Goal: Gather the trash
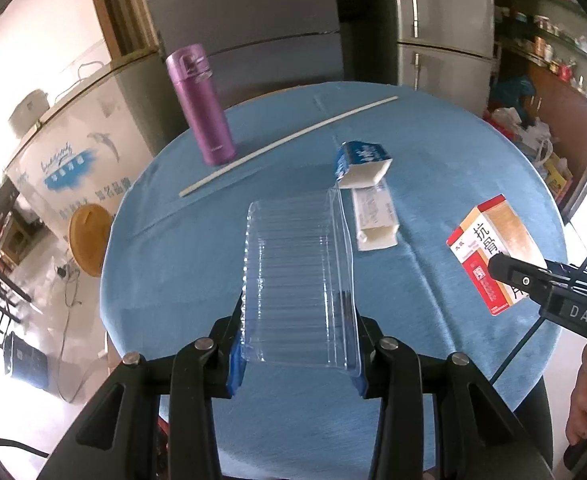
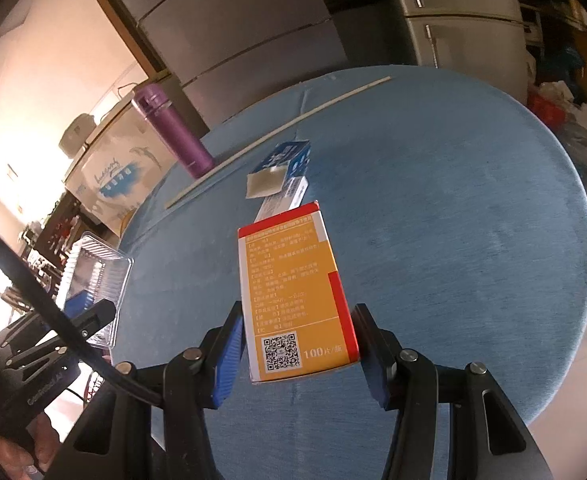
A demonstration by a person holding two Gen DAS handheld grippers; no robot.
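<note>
Grippers both gripped: your left gripper (image 1: pixel 297 344) clamped the clear ribbed plastic tray (image 1: pixel 297 276), your right gripper (image 2: pixel 297 356) the orange-and-red cardboard medicine box (image 2: pixel 293 300).

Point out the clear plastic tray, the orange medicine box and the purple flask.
clear plastic tray (image 1: pixel 297 280), left wrist view, ribbed middle.
orange medicine box (image 2: pixel 293 288), right wrist view, printed face.
purple flask (image 1: pixel 205 116), left wrist view, body.

The left gripper (image 1: pixel 297 350) is black, with two thick arms, blue ribbed pads (image 1: pixel 235 360) inside its fingers and shiny round silver screws on top. The right gripper (image 2: pixel 297 354) looks just the same (blue pads, silver screws). Seen from the side, its black body has white letters, "DAS". Thin black cables hang behind it, beside bare skin.
</note>
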